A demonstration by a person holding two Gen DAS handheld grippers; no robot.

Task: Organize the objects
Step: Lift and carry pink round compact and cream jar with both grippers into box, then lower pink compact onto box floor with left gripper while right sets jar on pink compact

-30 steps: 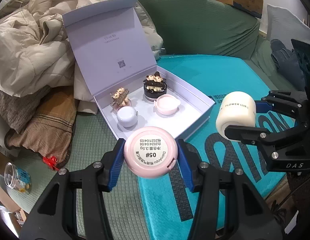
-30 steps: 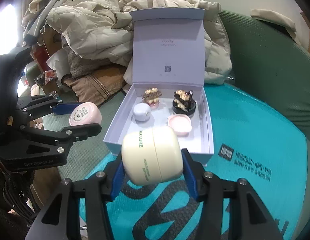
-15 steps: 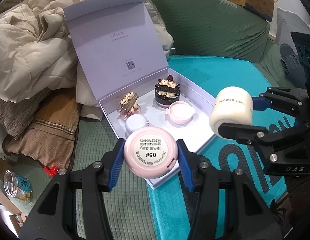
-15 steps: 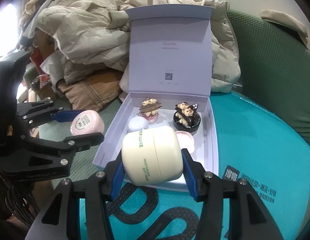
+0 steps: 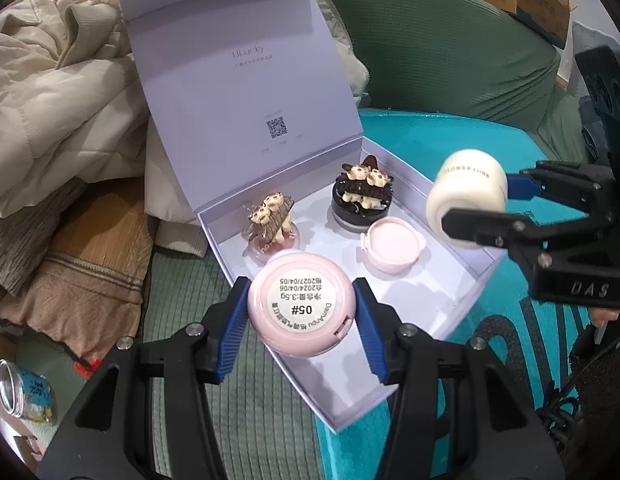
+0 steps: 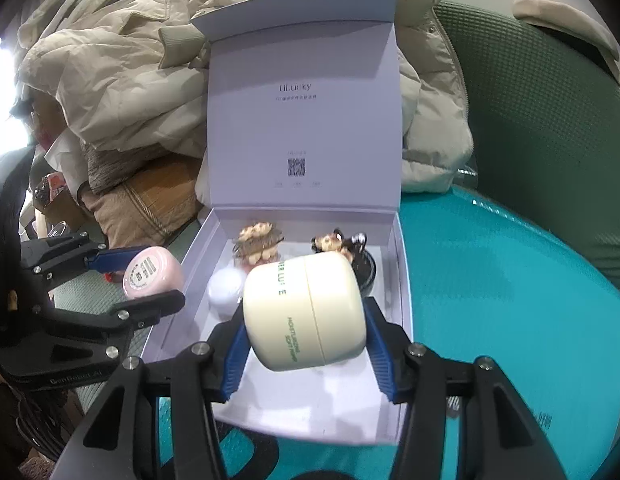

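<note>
An open lilac gift box (image 5: 449, 300) (image 6: 401, 280) stands with its lid upright. It holds two bear-topped compacts (image 5: 270, 216) (image 5: 363, 190), a small pink pot (image 5: 391, 248) and a white jar (image 6: 226, 288). My left gripper (image 5: 302, 312) is shut on a round pink compact (image 5: 302, 304) labelled 05#, held over the box's near left corner. My right gripper (image 6: 306, 332) is shut on a cream jar (image 6: 306, 312), held over the box's front part; the jar also shows in the left wrist view (image 5: 465, 196).
Beige jackets (image 5: 50, 100) and a brown blanket (image 5: 90, 264) are piled left of the box. A teal mat (image 6: 509, 300) lies under and right of it, with a green sofa back (image 5: 429, 48) behind. A small glass jar (image 5: 18, 388) lies at lower left.
Both grippers have moved closer to the box with their items held. The pink compact and the cream jar are now over the box's interior.
</note>
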